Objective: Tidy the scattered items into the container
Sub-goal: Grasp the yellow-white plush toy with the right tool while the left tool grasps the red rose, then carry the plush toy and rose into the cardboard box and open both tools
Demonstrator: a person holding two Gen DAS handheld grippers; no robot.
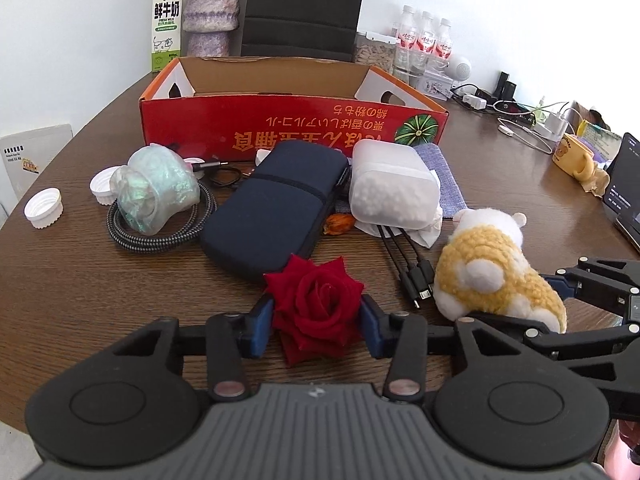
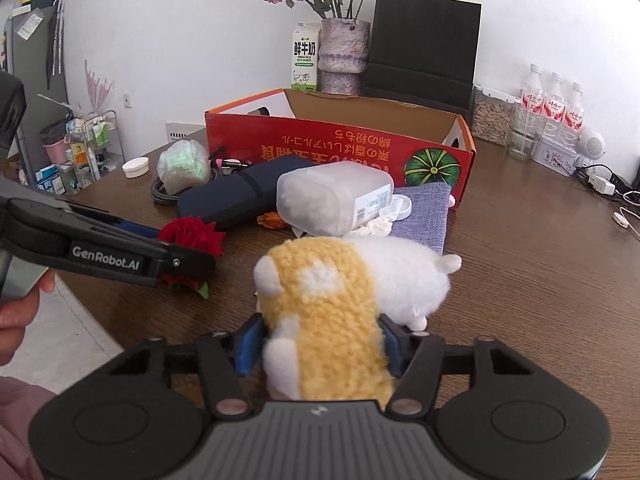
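A red cardboard box (image 1: 280,124) stands open at the back of the brown table; it also shows in the right wrist view (image 2: 340,148). My left gripper (image 1: 316,320) is shut on a red fabric rose (image 1: 316,300), low over the table's near edge. My right gripper (image 2: 322,344) is shut on a yellow and white plush hamster (image 2: 340,292), which also shows in the left wrist view (image 1: 492,268). Scattered before the box lie a navy case (image 1: 276,204), a translucent tub (image 1: 392,188), an iridescent bag (image 1: 156,188) on a coiled cable, and white caps (image 1: 44,208).
A purple cloth (image 2: 424,212), black charging leads (image 1: 412,264) and crumpled tissue lie by the tub. A milk carton (image 2: 306,56), vase, black bag, water bottles (image 2: 552,104) and a jar stand behind the box. A yellow mug (image 1: 572,156) and cables sit at the right.
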